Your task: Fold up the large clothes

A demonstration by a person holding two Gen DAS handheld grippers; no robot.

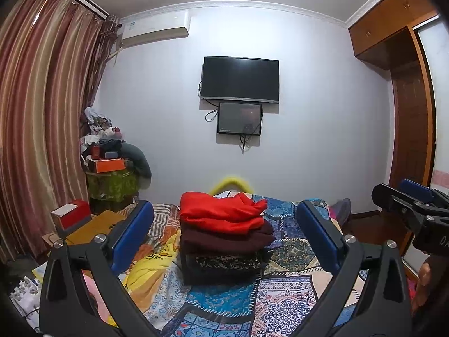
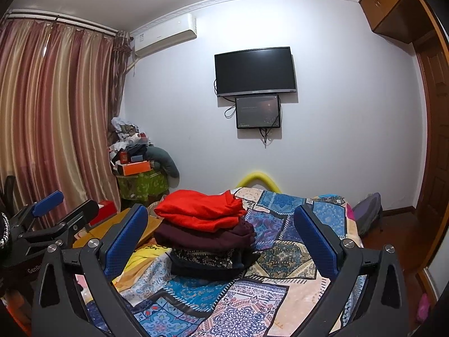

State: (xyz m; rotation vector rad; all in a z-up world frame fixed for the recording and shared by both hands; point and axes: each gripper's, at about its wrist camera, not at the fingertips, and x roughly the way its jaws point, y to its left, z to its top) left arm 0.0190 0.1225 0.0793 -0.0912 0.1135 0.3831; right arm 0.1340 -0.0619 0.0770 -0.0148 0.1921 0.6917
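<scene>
Left wrist view: the left hand-held gripper (image 1: 224, 233) hangs spread wide and empty above the bed (image 1: 283, 303), its blue pads framing a stack of folded clothes (image 1: 226, 241): a red garment (image 1: 221, 210) on top, a maroon one (image 1: 224, 240) beneath, a dark patterned one (image 1: 224, 264) lowest. The right hand-held gripper (image 1: 398, 196) shows at the right edge.

Right wrist view: the right hand-held gripper (image 2: 221, 236) is likewise spread, holding nothing, with the stack (image 2: 204, 236) on the patchwork bedspread (image 2: 280, 258). A loose yellow garment (image 2: 140, 261) lies left of the stack. By my judgement the fold just made is finished; the next move calls for fetching another garment and spreading it flat.
</scene>
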